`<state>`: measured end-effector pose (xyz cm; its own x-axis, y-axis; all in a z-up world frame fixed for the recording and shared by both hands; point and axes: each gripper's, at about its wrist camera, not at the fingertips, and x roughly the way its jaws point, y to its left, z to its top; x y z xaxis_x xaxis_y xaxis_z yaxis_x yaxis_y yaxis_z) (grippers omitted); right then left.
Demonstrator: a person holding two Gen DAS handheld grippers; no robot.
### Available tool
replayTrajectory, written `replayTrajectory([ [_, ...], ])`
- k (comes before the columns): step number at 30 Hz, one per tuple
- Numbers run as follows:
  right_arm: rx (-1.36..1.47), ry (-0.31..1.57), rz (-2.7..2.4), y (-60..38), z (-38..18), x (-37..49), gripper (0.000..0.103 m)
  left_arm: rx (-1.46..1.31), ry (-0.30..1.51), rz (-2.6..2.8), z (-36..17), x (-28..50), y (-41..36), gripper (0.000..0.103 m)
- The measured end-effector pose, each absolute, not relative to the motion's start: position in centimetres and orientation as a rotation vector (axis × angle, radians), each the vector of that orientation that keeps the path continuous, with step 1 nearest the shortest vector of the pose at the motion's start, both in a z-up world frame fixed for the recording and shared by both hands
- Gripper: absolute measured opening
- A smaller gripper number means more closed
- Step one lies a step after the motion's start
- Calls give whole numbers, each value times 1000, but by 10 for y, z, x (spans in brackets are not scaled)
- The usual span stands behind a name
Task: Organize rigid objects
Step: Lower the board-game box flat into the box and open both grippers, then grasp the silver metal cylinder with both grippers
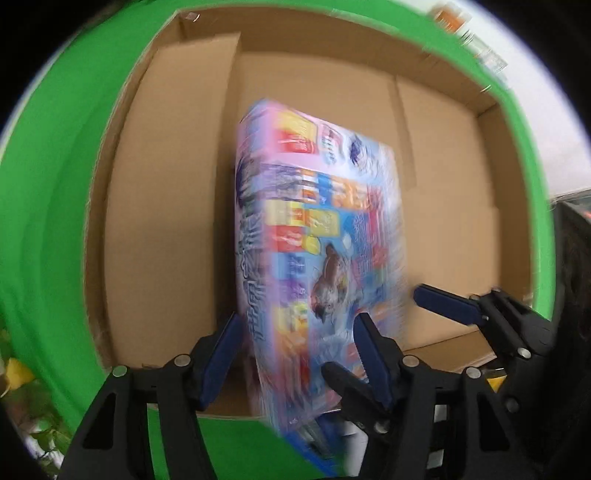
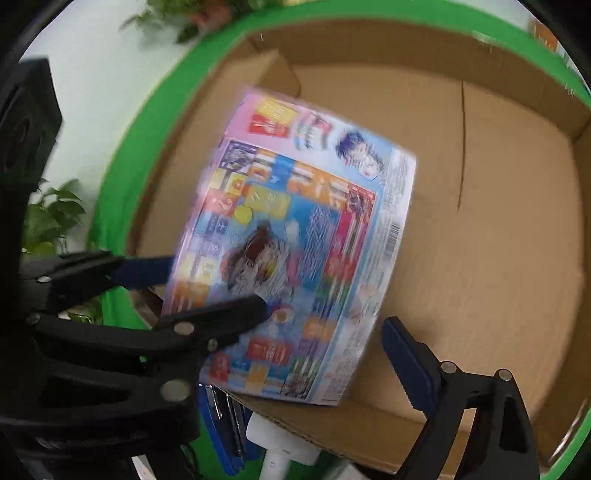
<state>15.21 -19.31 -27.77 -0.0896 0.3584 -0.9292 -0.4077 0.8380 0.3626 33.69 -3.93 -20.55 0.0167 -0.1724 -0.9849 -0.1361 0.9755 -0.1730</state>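
A flat, colourful printed game box [image 1: 317,236] [image 2: 295,240] hangs tilted over an open, bare cardboard carton [image 1: 159,221] [image 2: 498,240]. My left gripper [image 1: 297,321] is shut on the game box's near edge, one blue pad on each face. The right wrist view shows that left gripper [image 2: 216,284] clamping the box's left side. My right gripper [image 2: 295,369] straddles the lower edge. Its right pad [image 2: 406,365] stands a little off the box and its other finger is hidden behind the box. Everything is motion-blurred.
The carton sits on a green surface [image 1: 55,240]. Leafy plants [image 2: 51,218] stand beyond it on the left. A white pump bottle [image 2: 280,443] rises just outside the carton's near wall. Small orange items [image 1: 448,18] lie at the far right.
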Motion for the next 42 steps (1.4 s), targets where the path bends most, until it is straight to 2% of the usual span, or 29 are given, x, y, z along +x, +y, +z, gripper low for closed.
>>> replayTrajectory([
  [6, 47, 1546, 656, -191, -295, 145, 88, -346, 1490, -48, -183, 304, -21, 63],
  [7, 44, 1549, 646, -191, -297, 148, 85, -356, 1473, -46, -178, 298, -16, 63],
  [10, 42, 1585, 603, -192, -317, 158, 66, -360, 1432, -16, -161, 283, 3, 63],
  [13, 68, 1593, 649, -186, -329, 161, 71, -392, 1405, 8, -153, 265, 16, 63],
  [16, 112, 1555, 707, -196, -311, 162, 72, -428, 1412, 42, -159, 250, 31, 63],
  [20, 231, 1482, 498, -270, -291, 187, 77, -444, 1417, 77, -167, 248, 37, 62],
  [24, 132, 1512, 261, -341, -303, 200, 77, -480, 1439, 98, -181, 248, 41, 48],
  [26, 84, 1538, 204, -358, -315, 195, 58, -502, 1452, 96, -187, 252, 41, 45],
  [27, 44, 1525, 223, -356, -312, 192, 54, -494, 1462, 99, -189, 252, 40, 44],
  [33, -63, 1548, 196, -327, -314, 173, 54, -476, 1462, 102, -188, 251, 42, 42],
  [37, 5, 1546, 197, -334, -313, 169, 56, -413, 1422, 90, -176, 248, 41, 42],
  [39, 60, 1513, 210, -334, -301, 165, 69, -382, 1385, 83, -166, 246, 41, 43],
  [41, 66, 1486, 215, -335, -293, 162, 84, -354, 1366, 84, -161, 247, 41, 50],
  [42, 48, 1477, 203, -334, -293, 159, 84, -346, 1364, 86, -162, 250, 40, 53],
])
